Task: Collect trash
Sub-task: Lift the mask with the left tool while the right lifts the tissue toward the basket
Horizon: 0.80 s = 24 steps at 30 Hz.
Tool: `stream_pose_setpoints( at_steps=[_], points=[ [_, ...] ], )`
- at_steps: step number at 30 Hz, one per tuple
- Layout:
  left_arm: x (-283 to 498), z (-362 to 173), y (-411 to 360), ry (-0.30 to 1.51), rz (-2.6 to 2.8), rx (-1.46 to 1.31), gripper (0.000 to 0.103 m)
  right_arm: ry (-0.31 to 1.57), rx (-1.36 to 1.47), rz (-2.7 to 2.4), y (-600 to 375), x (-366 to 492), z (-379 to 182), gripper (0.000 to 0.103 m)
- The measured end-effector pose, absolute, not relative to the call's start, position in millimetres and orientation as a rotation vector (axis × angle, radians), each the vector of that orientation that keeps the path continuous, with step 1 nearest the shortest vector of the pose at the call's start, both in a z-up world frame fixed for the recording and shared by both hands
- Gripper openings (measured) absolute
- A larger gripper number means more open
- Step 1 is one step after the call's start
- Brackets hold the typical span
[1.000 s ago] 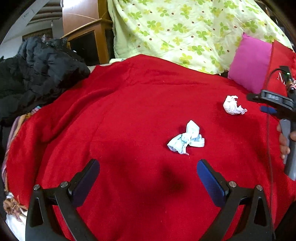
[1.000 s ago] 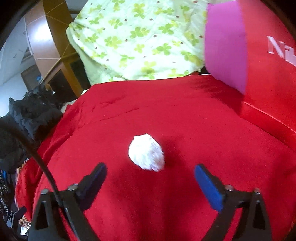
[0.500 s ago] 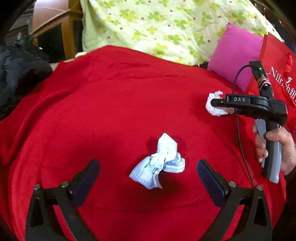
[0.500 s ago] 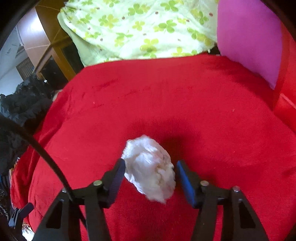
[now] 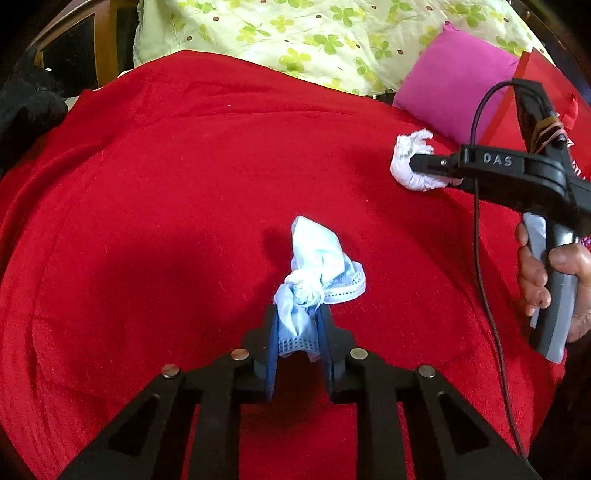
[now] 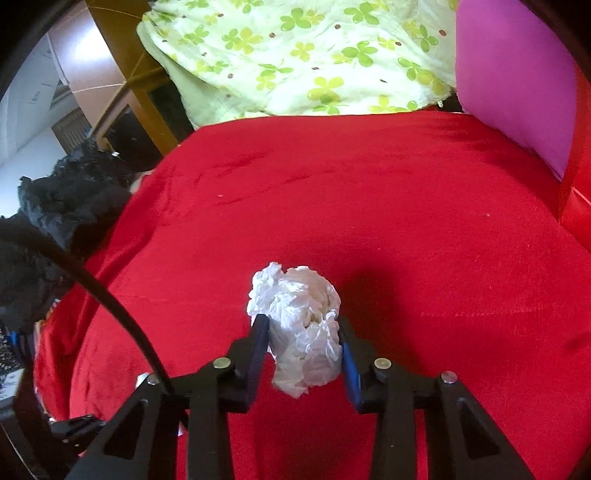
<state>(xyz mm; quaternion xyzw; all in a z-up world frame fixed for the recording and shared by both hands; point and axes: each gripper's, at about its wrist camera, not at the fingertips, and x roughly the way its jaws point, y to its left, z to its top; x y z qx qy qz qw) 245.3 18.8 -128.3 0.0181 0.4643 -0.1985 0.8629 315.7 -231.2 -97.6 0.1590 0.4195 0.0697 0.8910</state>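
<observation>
A knotted light-blue face mask (image 5: 317,273) lies on the red blanket (image 5: 166,206). My left gripper (image 5: 297,328) is shut on its near end. A crumpled white tissue (image 6: 299,321) sits between the pads of my right gripper (image 6: 301,332), which is shut on it, just above the blanket (image 6: 424,206). In the left wrist view the right gripper (image 5: 436,162) shows at the right, hand-held, with the white tissue (image 5: 412,162) at its tips.
A pink cushion (image 5: 454,81) and a red bag (image 5: 554,85) stand at the right. A green flowered quilt (image 5: 314,33) lies at the back. Black clothing (image 6: 62,206) is piled at the left by wooden furniture (image 6: 125,74).
Both grippers moved forward and closed. The left one shut on the blue mask, the right one on the white tissue.
</observation>
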Motion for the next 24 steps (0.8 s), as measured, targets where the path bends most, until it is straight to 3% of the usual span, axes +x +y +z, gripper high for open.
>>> stream_pose_setpoints(
  at_steps=[24],
  points=[
    [163.3,-25.5,9.6,0.757,-0.261,0.118,0.02,0.736,0.359,0.241,-235.4,179.1,-24.9,0.039]
  ],
)
